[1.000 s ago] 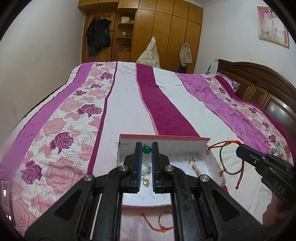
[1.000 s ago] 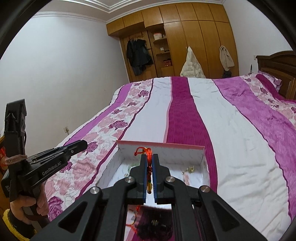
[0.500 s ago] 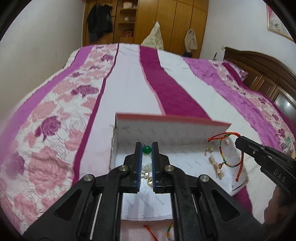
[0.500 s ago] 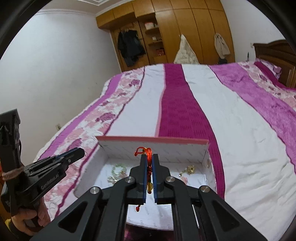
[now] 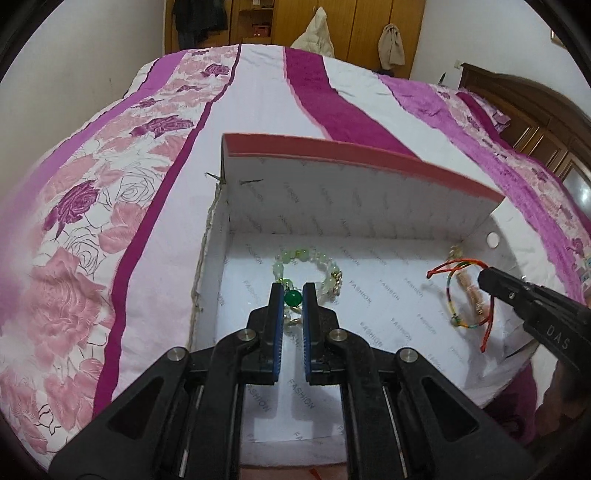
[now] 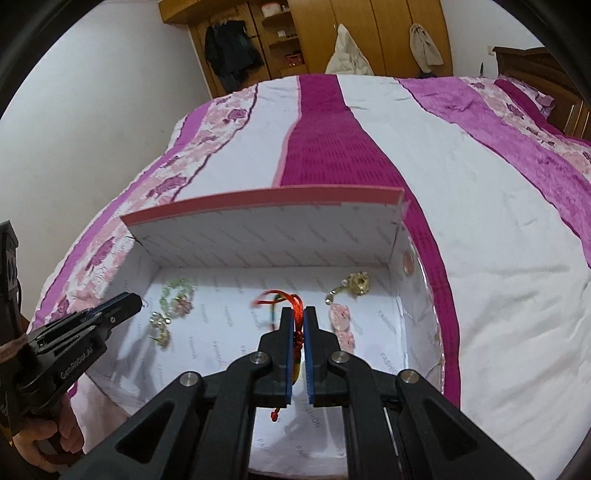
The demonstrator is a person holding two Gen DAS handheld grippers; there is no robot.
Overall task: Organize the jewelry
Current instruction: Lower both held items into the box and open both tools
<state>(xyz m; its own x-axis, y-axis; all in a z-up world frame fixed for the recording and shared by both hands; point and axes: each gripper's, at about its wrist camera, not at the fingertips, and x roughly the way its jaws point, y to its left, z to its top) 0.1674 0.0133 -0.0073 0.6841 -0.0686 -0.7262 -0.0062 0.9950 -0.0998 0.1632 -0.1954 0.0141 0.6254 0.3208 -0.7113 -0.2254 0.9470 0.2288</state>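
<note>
This is a bedroom in a home. A wide bed (image 5: 258, 122) fills most of both views, covered by a quilt striped in white, magenta and purple with panels of pink roses. At the right a dark carved wooden headboard (image 5: 535, 110) rises, with a pillow (image 6: 524, 92) in matching purple fabric beside it. Along the far wall stands a tall built-in wooden wardrobe (image 6: 369, 33) with open shelves (image 6: 284, 33); a dark coat (image 6: 231, 51), a pale padded jacket (image 6: 347, 51) and a beige garment (image 6: 424, 46) hang on its front. The walls are plain white.
</note>
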